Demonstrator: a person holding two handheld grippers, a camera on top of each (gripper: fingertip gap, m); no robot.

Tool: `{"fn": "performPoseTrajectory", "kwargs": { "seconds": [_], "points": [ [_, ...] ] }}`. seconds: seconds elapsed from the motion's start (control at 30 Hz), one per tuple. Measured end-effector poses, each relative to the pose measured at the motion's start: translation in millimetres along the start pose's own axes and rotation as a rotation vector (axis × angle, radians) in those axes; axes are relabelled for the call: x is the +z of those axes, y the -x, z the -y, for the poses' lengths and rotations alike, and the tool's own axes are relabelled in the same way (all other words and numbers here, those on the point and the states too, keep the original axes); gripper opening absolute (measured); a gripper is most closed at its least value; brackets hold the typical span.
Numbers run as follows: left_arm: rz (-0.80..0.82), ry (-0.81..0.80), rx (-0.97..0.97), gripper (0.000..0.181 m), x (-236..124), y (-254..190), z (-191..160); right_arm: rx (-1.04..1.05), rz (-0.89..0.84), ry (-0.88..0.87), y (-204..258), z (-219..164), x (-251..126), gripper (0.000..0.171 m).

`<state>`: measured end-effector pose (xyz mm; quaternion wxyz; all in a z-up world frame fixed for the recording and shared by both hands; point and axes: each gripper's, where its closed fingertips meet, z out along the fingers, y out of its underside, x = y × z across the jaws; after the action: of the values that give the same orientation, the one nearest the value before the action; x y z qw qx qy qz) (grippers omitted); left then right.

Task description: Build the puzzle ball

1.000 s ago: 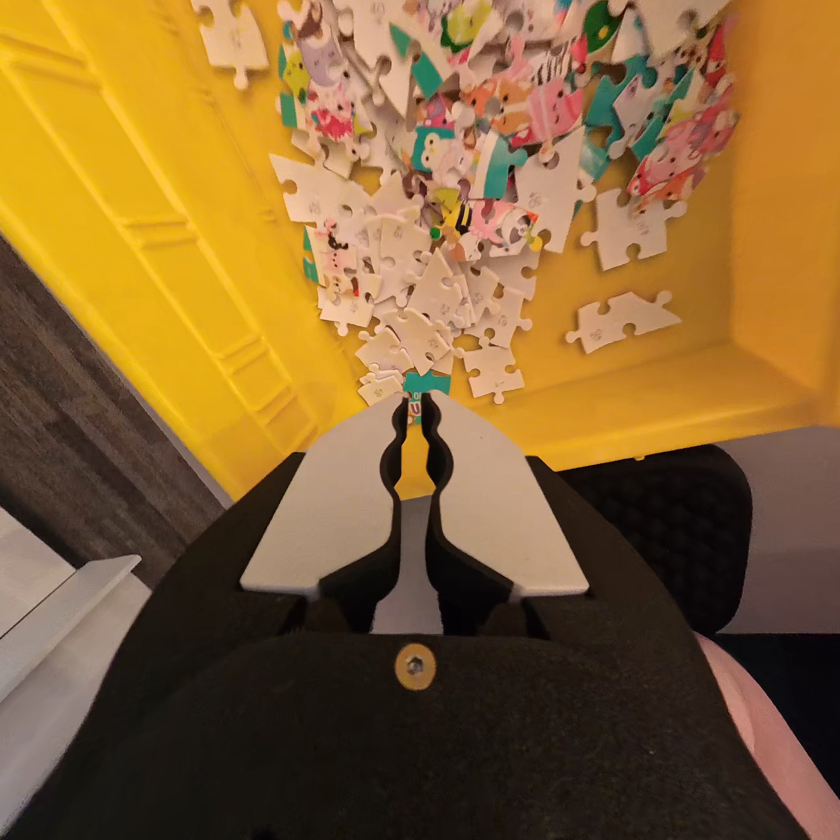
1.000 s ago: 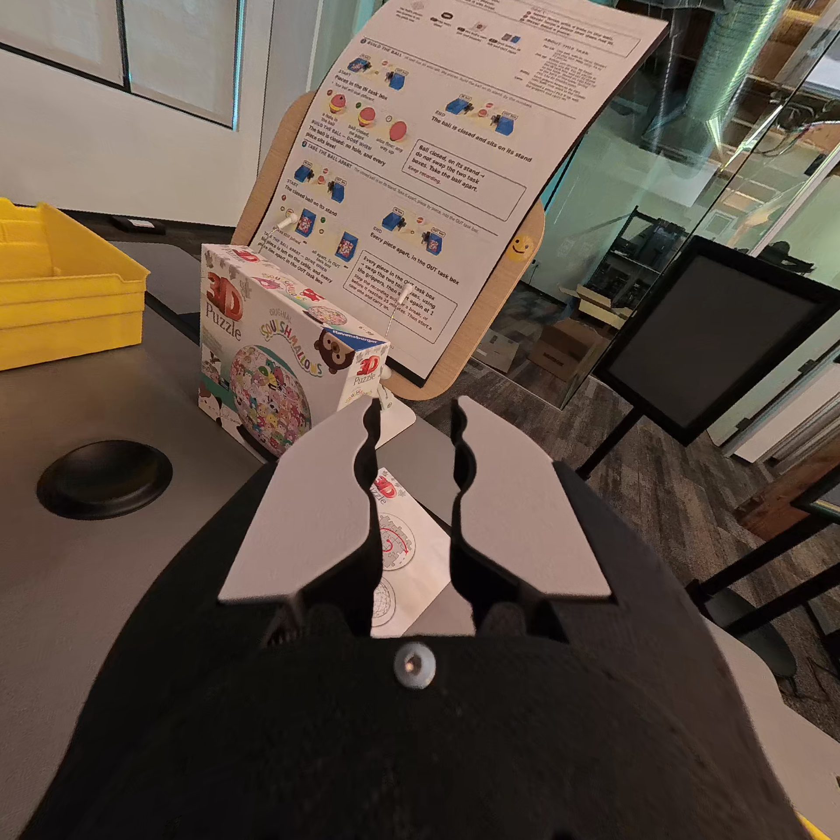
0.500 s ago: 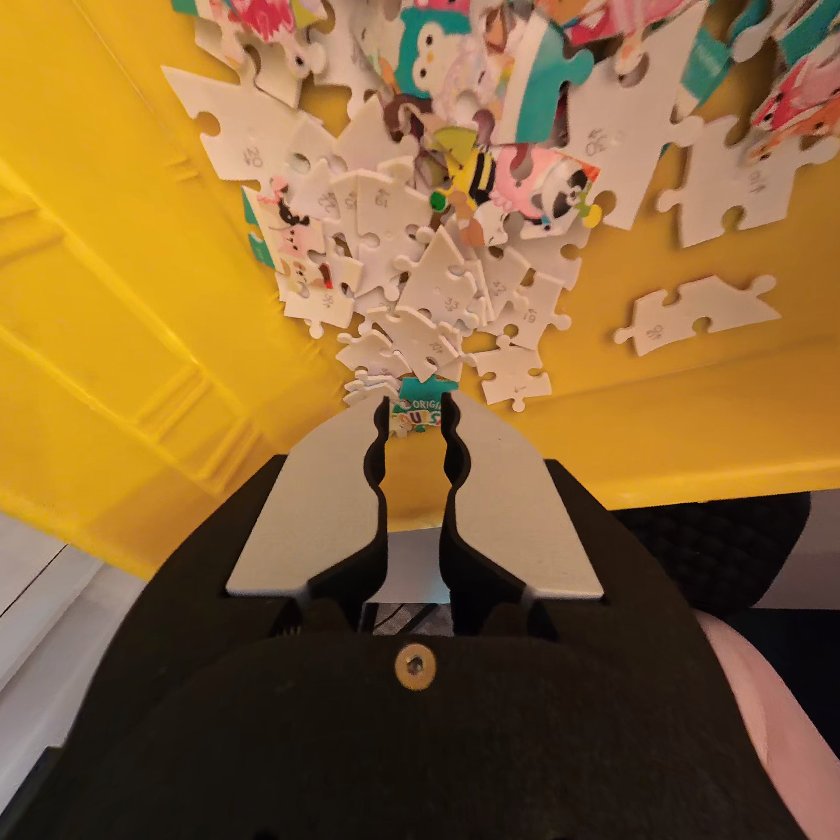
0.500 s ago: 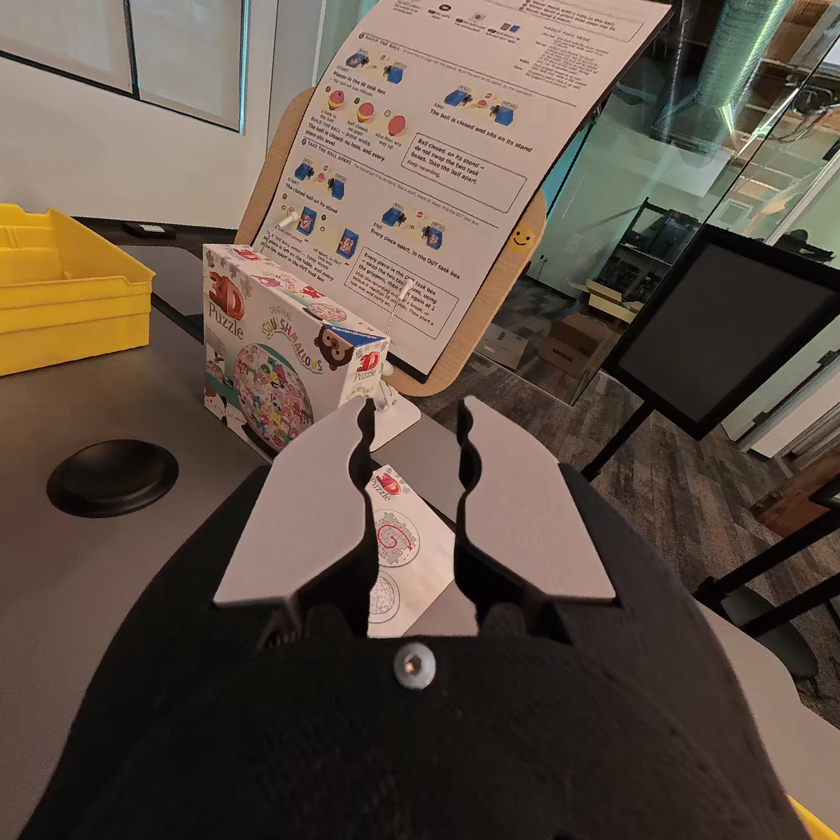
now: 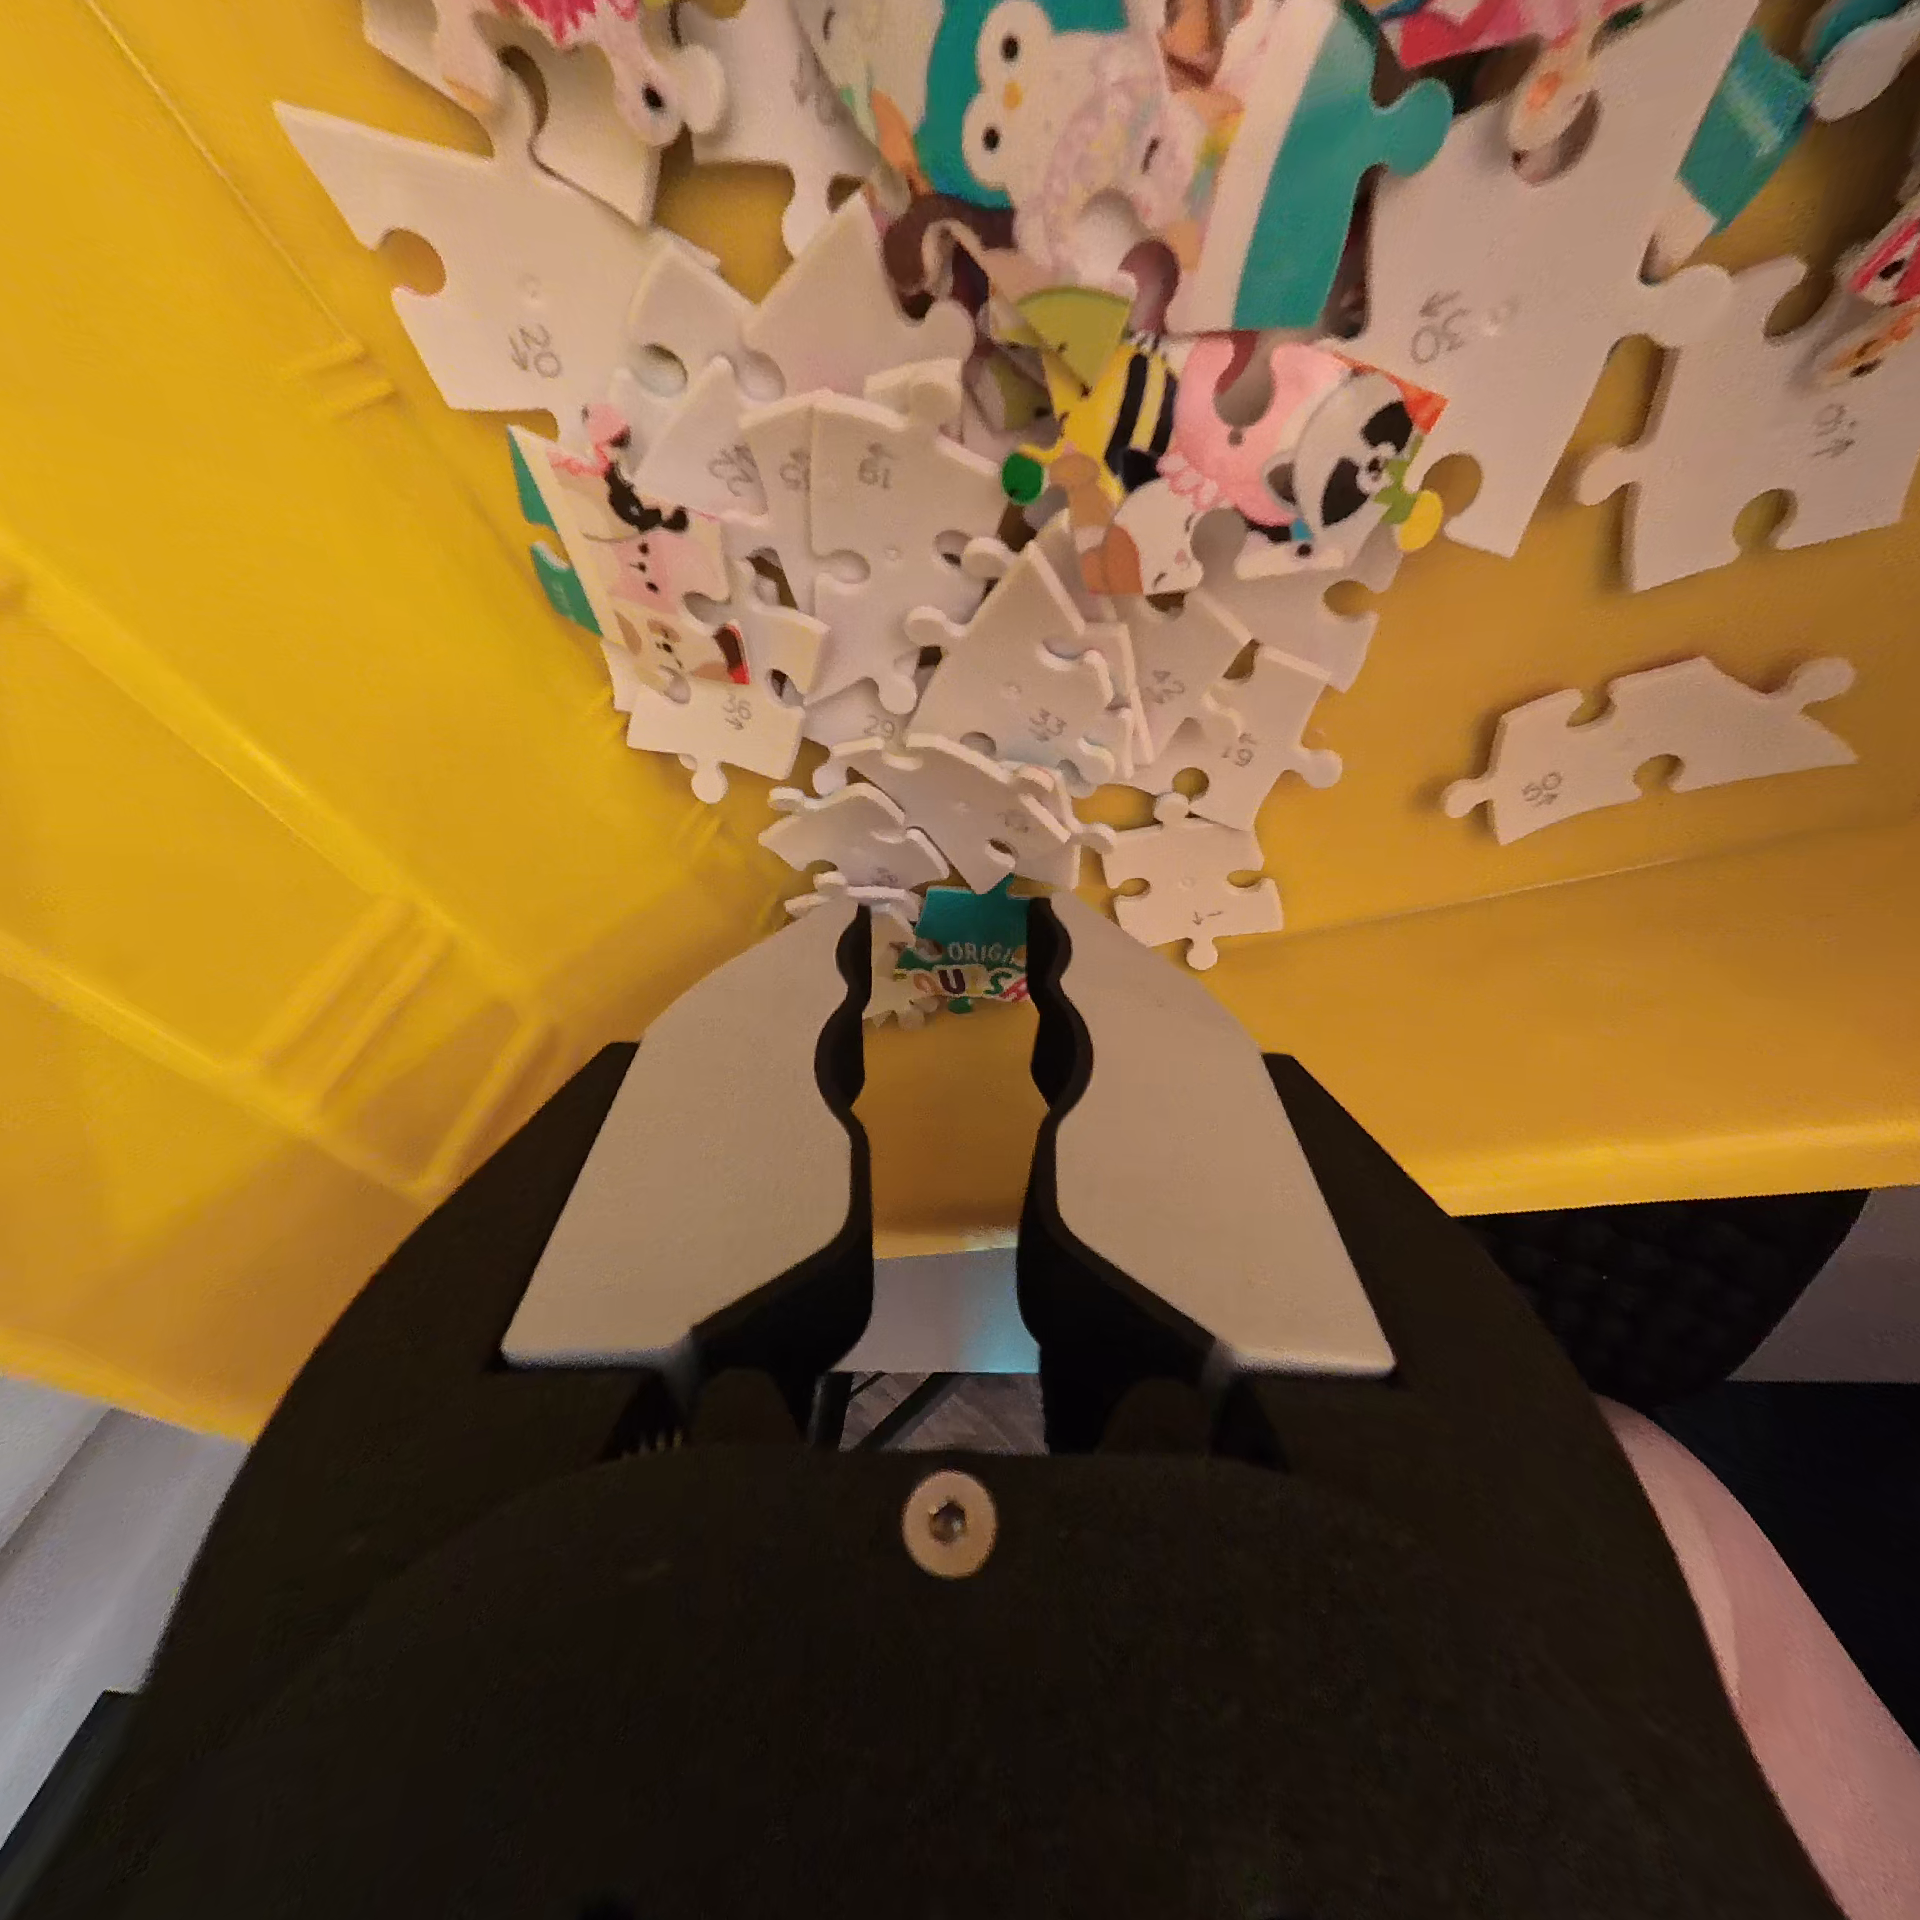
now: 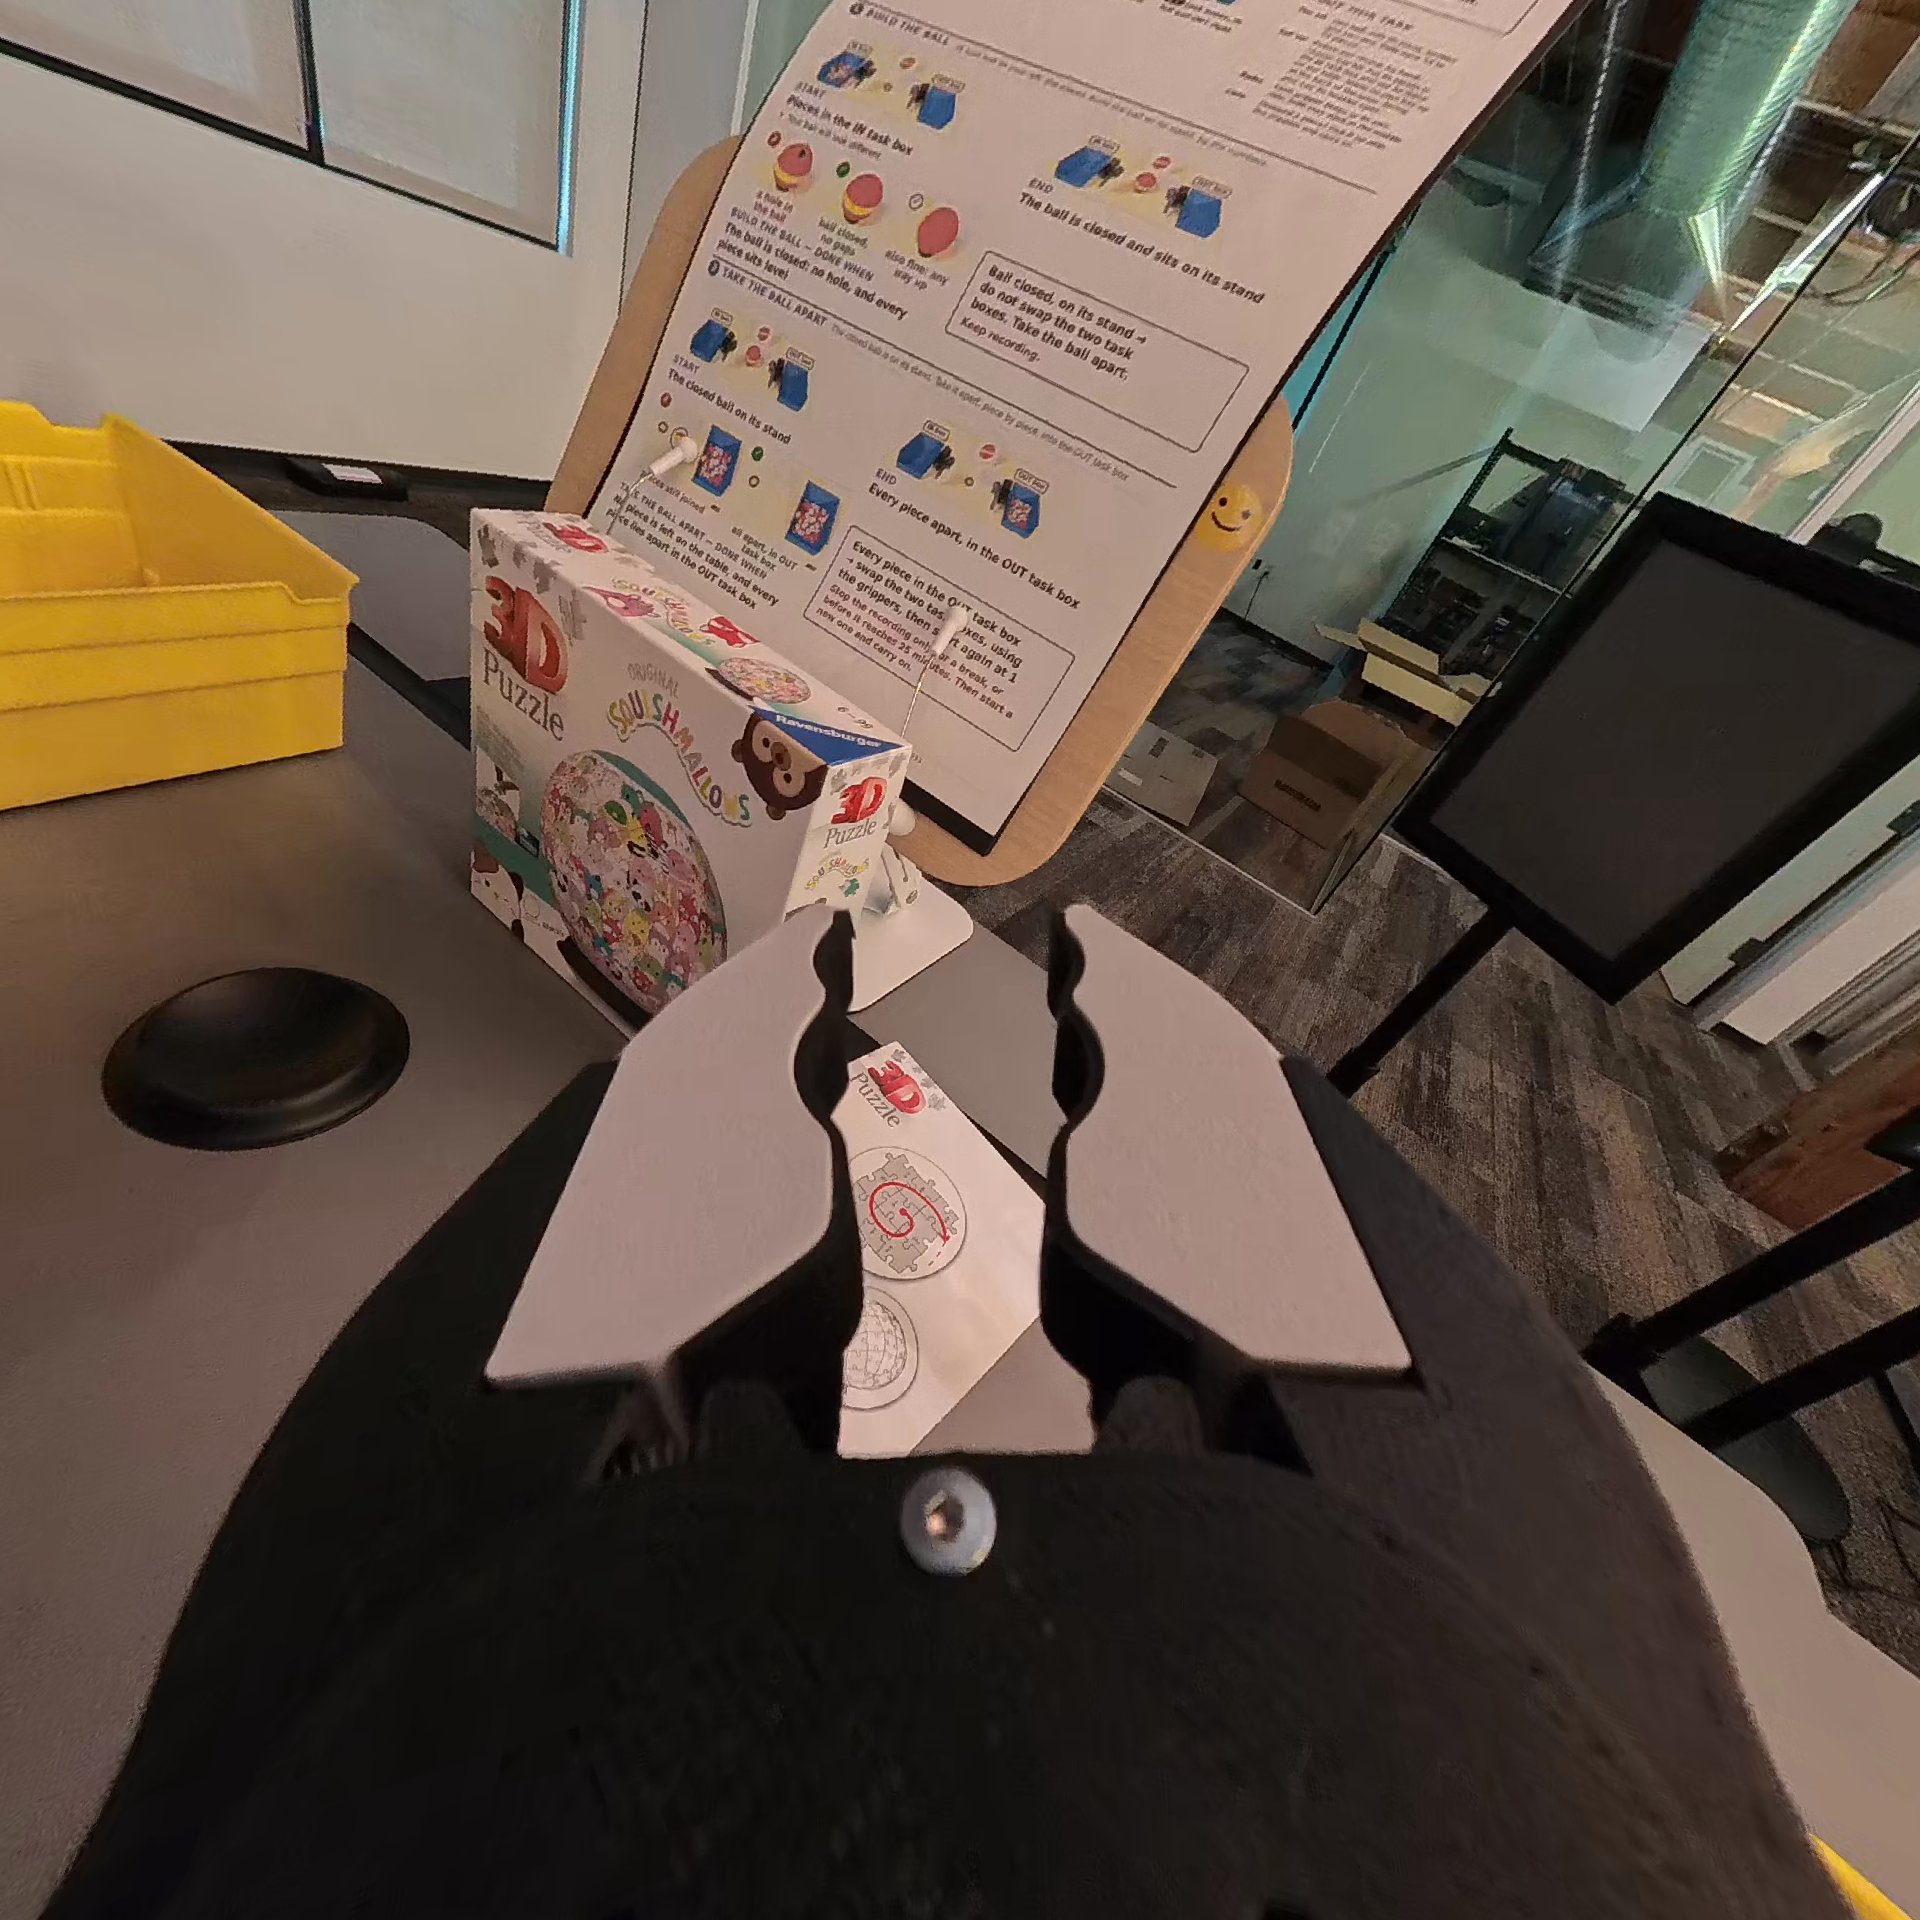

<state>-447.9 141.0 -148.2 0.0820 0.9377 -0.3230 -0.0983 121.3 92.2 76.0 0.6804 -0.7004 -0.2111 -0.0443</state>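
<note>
The left gripper (image 5: 943,920), jaws apart, straddles a teal lettered puzzle piece (image 5: 964,951) at the near edge of the piece heap (image 5: 997,582) in the yellow bin (image 5: 312,727), seemingly lined up to pinch it. Its long axis I cannot judge. The right gripper (image 6: 948,925) waits parted, empty, beside the puzzle box (image 6: 665,800).

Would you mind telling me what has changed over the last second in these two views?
The left gripper has moved down into the yellow bin and opened, its tips now either side of a teal printed piece. Nothing is gripped. The right gripper stayed open and empty, drifting slightly above the table; the puzzle box is unmoved.
</note>
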Motion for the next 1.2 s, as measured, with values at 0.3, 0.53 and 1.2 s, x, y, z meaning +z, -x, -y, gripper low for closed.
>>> {"fn": "performPoseTrajectory", "kwargs": {
  "seconds": [0.3, 0.53, 1.2],
  "points": [
    [0.008, 0.019, -0.018, 0.032, 0.4, 1.3, -1.0, 0.004, 0.002, 0.006, -1.2, -2.0, 0.6, 0.037],
    [0.019, 0.014, -0.018, 0.028, 2.8, 6.4, 2.7, 0.003, 0.003, 0.011, -0.5, -3.0, 1.7, 0.037],
    [-0.021, -0.312, -0.04, 0.002, -36.6, 17.0, 30.7, 0.004, -0.001, 0.005, -1.5, -2.1, 1.4, 0.037]
  ]
}}
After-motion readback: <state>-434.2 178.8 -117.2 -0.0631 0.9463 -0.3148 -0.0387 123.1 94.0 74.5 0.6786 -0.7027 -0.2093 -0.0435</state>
